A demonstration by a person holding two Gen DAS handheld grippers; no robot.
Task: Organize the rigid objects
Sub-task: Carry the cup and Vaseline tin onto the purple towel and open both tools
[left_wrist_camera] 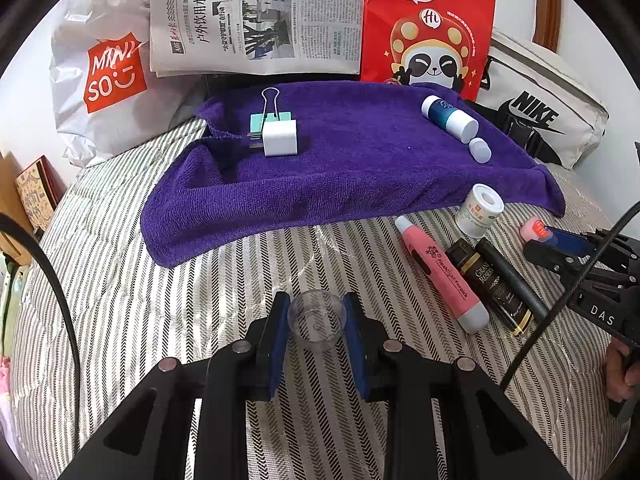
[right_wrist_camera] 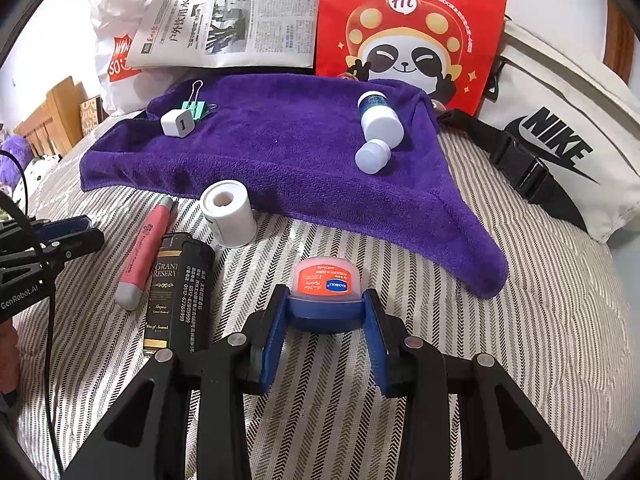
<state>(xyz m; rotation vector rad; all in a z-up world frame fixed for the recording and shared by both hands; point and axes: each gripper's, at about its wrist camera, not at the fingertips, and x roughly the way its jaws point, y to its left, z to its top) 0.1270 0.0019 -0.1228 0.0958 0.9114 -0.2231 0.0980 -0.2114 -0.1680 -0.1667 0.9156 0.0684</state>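
Observation:
My left gripper [left_wrist_camera: 316, 305] is shut on a small clear plastic cup [left_wrist_camera: 317, 326], held above the striped bedcover [left_wrist_camera: 160, 300]. My right gripper [right_wrist_camera: 325, 301] is shut on a little pink jar with a blue lid [right_wrist_camera: 326, 280], just in front of the purple towel [right_wrist_camera: 280, 152]. On the towel lie a white charger cube [left_wrist_camera: 280, 138], a green binder clip [left_wrist_camera: 262, 119], a blue and white bottle [left_wrist_camera: 450, 118] and a small white cap [left_wrist_camera: 480, 150]. A white roll [right_wrist_camera: 228, 214], a pink pen light [right_wrist_camera: 146, 250] and a black box [right_wrist_camera: 176, 288] lie off the towel.
Propped along the back are a white Miniso bag [left_wrist_camera: 108, 80], a folded newspaper [left_wrist_camera: 256, 20] and a red panda bag [left_wrist_camera: 428, 28]. A white Nike bag [right_wrist_camera: 560, 148] with a black strap lies at the right. A wooden headboard [right_wrist_camera: 52, 116] stands at far left.

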